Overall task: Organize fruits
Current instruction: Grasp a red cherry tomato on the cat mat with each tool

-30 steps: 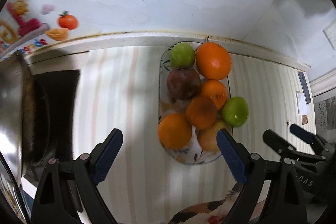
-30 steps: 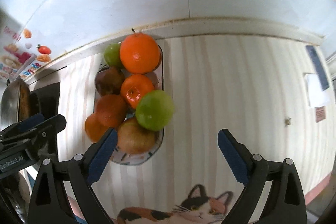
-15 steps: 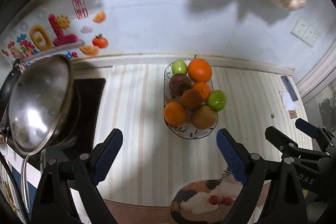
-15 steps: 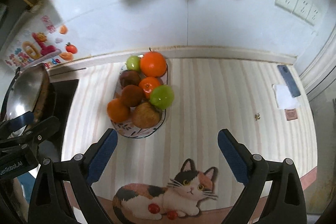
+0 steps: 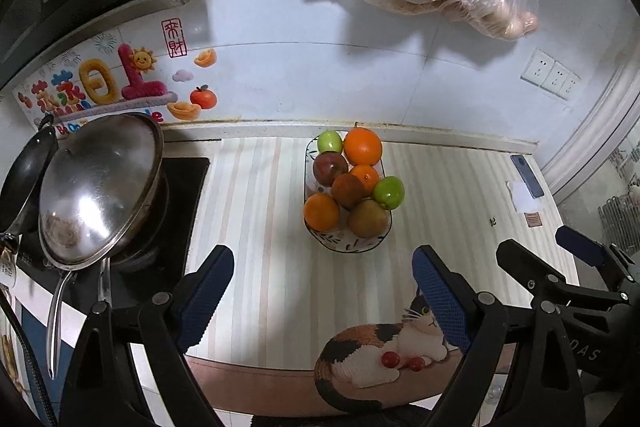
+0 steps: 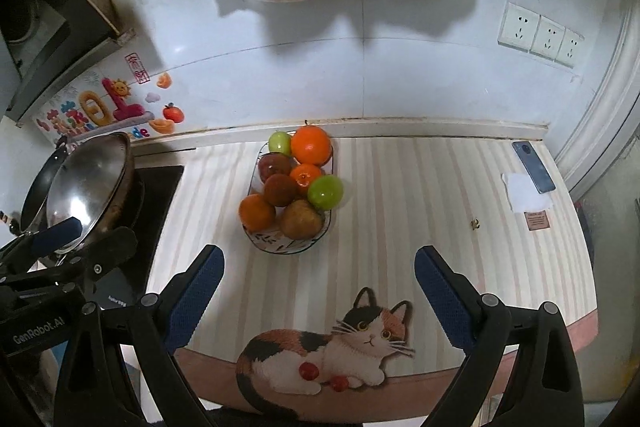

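The desk (image 6: 420,195) wears pale cream and beige stripes; a calico cat print (image 6: 332,351) in orange, black and white lies at its near edge; the white bowl (image 6: 280,245) has dark leaf sprigs, holding orange, green, dark red and brownish fruit (image 6: 296,183); gripper pads (image 6: 196,295) are navy blue.

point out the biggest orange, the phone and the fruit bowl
biggest orange (image 6: 311,145), right wrist view, middle of its peel
phone (image 6: 534,166), right wrist view, middle of its back
fruit bowl (image 5: 347,245), left wrist view, near outer wall
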The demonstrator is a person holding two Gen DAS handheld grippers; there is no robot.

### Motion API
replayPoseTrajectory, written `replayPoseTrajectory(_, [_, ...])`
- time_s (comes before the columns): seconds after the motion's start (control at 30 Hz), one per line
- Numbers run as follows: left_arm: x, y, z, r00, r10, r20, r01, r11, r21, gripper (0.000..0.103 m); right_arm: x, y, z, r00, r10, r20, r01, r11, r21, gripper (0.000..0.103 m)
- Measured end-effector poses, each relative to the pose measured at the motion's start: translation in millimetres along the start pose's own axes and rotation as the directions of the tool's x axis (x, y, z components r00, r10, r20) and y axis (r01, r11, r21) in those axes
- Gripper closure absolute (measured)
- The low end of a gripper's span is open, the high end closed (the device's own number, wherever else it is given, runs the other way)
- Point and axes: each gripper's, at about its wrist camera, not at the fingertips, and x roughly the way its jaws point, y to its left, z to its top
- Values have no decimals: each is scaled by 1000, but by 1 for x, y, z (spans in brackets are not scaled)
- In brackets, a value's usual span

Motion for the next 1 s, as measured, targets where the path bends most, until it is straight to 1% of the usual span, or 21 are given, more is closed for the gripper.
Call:
replayPoseTrajectory(0.23, [-4,5,-7,1000,0,-4,0,1000,-17,12,-6,-4,-4,1000,26,8,-26,999,33,5])
replayPoseTrajectory(0.33, [7,3,-9,1000,-7,-26,7,1000,-12,10,3,-20,-5,999,43,-15,-41,996,85,5])
replayPoseTrajectory(0.37, [15,0,-10,999,-7,-45,7,1000,-1,7,10,-29,-7,999,42,-31,-38,993,111,5])
replayPoseTrajectory(0.47, [44,-12,-19,994,3,-113,2,999,44,6,35,-55,-17,994,44,-100,-27,985,171,5])
replayPoseTrajectory(0.5, [59,-18,-25,988,0,-155,10,998,65,6,43,-62,-21,991,48,-124,-24,982,189,5])
replayPoseTrajectory(0.53, [67,-23,-29,984,-7,-178,21,997,76,6,53,-70,-28,987,50,-156,-17,979,204,5])
replayPoseTrajectory(0.57, [79,-29,-36,976,-16,-216,38,995,94,6,67,-79,-38,978,59,-200,-14,976,219,5])
replayPoseTrajectory(0.63, [106,-45,-50,952,-30,-304,75,988,138,6,87,-89,-54,960,85,-266,-19,970,241,5])
replayPoseTrajectory(0.7, [137,-59,-68,913,-44,-407,119,980,161,6,110,-97,-75,935,126,-332,-34,963,267,6])
replayPoseTrajectory(0.73, [146,-62,-74,897,-45,-440,128,979,162,6,124,-101,-89,916,152,-372,-43,957,286,12])
replayPoseTrajectory(0.77, [162,-64,-84,872,-36,-487,131,978,162,6,136,-104,-101,898,177,-403,-50,951,305,21])
replayPoseTrajectory(0.8, [171,-65,-91,857,-35,-514,136,978,160,6,148,-106,-114,877,201,-436,-54,944,326,24])
replayPoseTrajectory(0.83, [178,-64,-97,843,-30,-537,135,978,157,6,163,-109,-131,849,236,-473,-63,933,354,30])
replayPoseTrajectory(0.87, [188,-63,-105,823,-21,-568,130,980,153,6,170,-109,-140,834,254,-489,-69,929,364,35])
replayPoseTrajectory(0.9, [194,-61,-110,810,-22,-587,131,981,144,6,179,-109,-151,817,266,-511,-68,925,373,37])
replayPoseTrajectory(0.93, [200,-59,-115,797,-18,-604,127,982,137,6,190,-108,-164,794,287,-535,-71,919,388,41])
replayPoseTrajectory(0.97, [205,-57,-120,785,-12,-619,121,984,133,6,198,-106,-172,781,306,-545,-81,914,397,44])
replayPoseTrajectory(1.0, [210,-54,-124,771,-16,-637,122,985,122,6,202,-105,-178,774,311,-552,-83,913,399,46])
